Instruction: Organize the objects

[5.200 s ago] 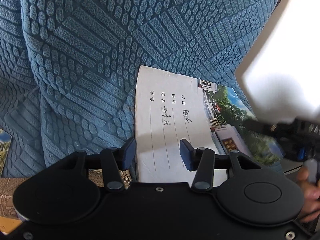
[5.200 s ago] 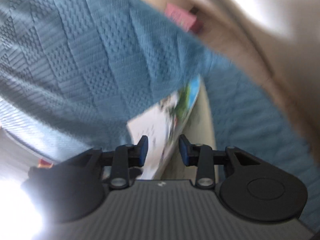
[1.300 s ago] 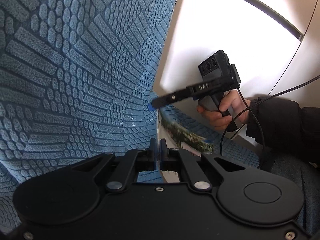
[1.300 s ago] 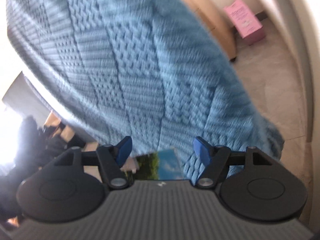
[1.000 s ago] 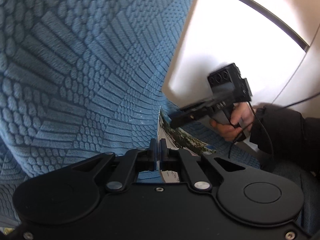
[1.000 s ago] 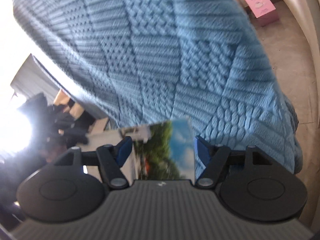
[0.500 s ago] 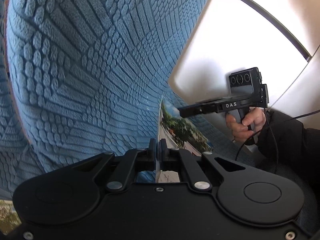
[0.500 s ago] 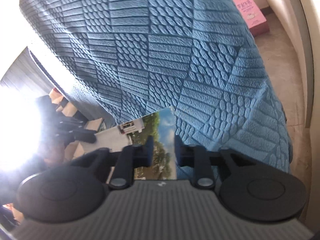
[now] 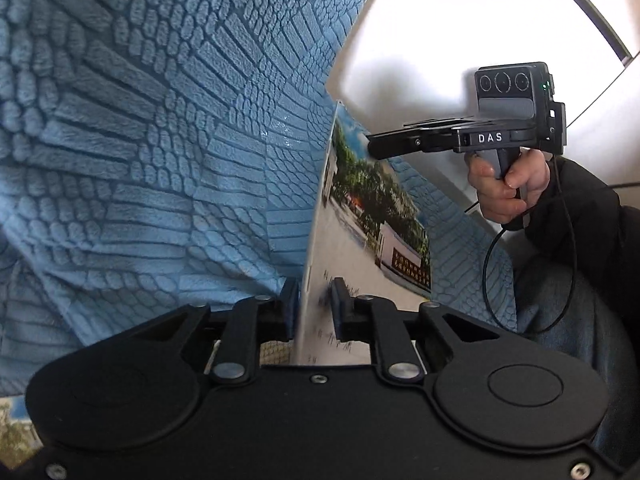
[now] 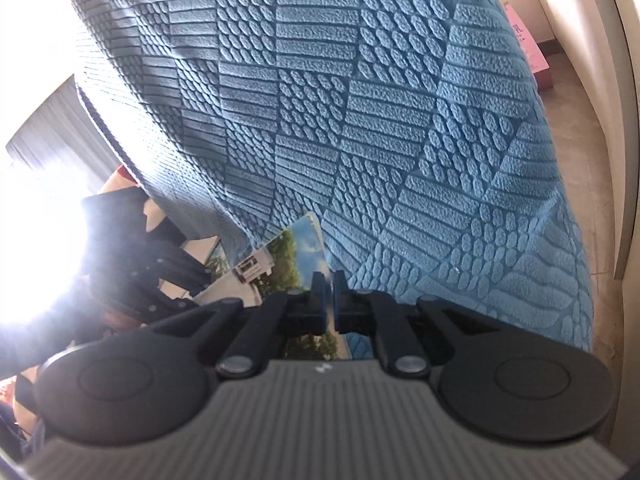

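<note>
Right tongs (image 10: pixel 325 300) are clamping the notebook (image 9: pixel 360 216) corner; left tongs (image 9: pixel 313 312) are opening, notebook standing loosely between them.

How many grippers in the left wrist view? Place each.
2. The left gripper, bottom centre, jaws opening around the notebook; the right gripper, upper right, shut on its far end.

Left gripper (image 9: pixel 313 309) opening, right gripper (image 10: pixel 327 300) clamped.

A lived-in room, likely a home: a blue quilted throw (image 10: pixel 360 140) drapes soft furniture, a pink box (image 10: pixel 528 48) sits on the bare floor (image 10: pixel 576 104) far right, bright window glare left.
</note>
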The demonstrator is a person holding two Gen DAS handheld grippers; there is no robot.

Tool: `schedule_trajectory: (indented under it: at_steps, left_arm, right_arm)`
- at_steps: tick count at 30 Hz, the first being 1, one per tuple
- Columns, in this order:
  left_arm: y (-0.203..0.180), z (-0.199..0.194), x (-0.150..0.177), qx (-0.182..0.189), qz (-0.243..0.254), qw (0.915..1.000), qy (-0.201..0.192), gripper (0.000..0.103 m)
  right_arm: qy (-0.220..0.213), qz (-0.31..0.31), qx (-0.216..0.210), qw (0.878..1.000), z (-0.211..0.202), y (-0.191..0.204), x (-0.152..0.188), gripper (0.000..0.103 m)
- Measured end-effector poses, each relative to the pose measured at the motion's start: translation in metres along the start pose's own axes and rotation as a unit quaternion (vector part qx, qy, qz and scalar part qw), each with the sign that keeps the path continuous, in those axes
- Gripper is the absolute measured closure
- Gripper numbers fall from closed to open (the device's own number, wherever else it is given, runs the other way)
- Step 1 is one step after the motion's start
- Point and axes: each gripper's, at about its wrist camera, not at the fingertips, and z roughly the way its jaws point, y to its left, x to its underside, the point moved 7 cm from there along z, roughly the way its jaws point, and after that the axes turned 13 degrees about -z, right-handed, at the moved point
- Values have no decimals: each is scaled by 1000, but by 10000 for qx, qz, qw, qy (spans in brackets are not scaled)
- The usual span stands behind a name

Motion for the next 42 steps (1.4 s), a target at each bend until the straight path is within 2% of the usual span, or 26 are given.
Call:
schedule_trajectory:
  at_steps: [5, 7, 9, 13, 15, 16, 18, 19, 21, 22, 25, 31, 38, 40, 42]
  left_arm:
    - [-8, 11, -7, -196, 18, 9998, 53, 86]
    - [-14, 12, -8, -302, -1, 9995, -5, 91]
    - [-22, 7, -10, -327, -109, 9993, -174, 99]
    - [-46, -11, -14, -224, -207, 9983, -501, 100]
    - [-56, -19, -16, -205, -285, 9976, -595, 101]
    - [-60, -23, -18, -180, -369, 9972, -632, 101]
    - [-67, -31, -20, -106, -514, 9962, -698, 101]
    - [-70, -36, -21, -97, -540, 9956, -755, 101]
    - [-74, -44, -21, -97, -588, 9946, -848, 101]
    - [-74, -49, -21, -85, -632, 9940, -893, 101]
    - [-80, -62, -21, -78, -662, 9925, -1026, 101]
    - [-97, -90, -21, -148, -620, 9893, -1310, 101]
    - [-114, -128, -21, -111, -802, 9814, -1743, 101]
    - [-117, -140, -18, -107, -852, 9785, -1874, 101]
    - [-119, -152, -13, -98, -933, 9755, -1990, 101]
  right_arm:
    - [56, 10, 149, 9999, 3, 0, 3, 97]
    - [90, 59, 287, 9995, 6, -3, 5, 97]
    - [131, 118, 473, 9987, 7, -5, 7, 95]
    - [120, 351, 860, 9956, 7, -6, 9, 94]
    - [10, 550, 869, 9947, 4, -4, 9, 94]
    - [-35, 644, 904, 9938, 4, -4, 11, 91]
    - [-70, 824, 1093, 9906, 1, -4, 13, 75]
    - [-139, 920, 1109, 9895, -2, -3, 14, 72]
    - [-287, 1156, 1071, 9871, -8, 0, 17, 56]
    - [-341, 1265, 1042, 9859, -12, 2, 19, 54]
    - [-489, 1516, 931, 9828, -22, 12, 24, 52]
    - [-614, 1631, 846, 9811, -31, 38, 27, 52]
    - [-709, 1838, 696, 9779, -32, 67, 30, 51]
    - [-723, 1960, 604, 9761, -32, 75, 32, 46]
    - [-729, 2090, 455, 9741, -29, 85, 37, 38]
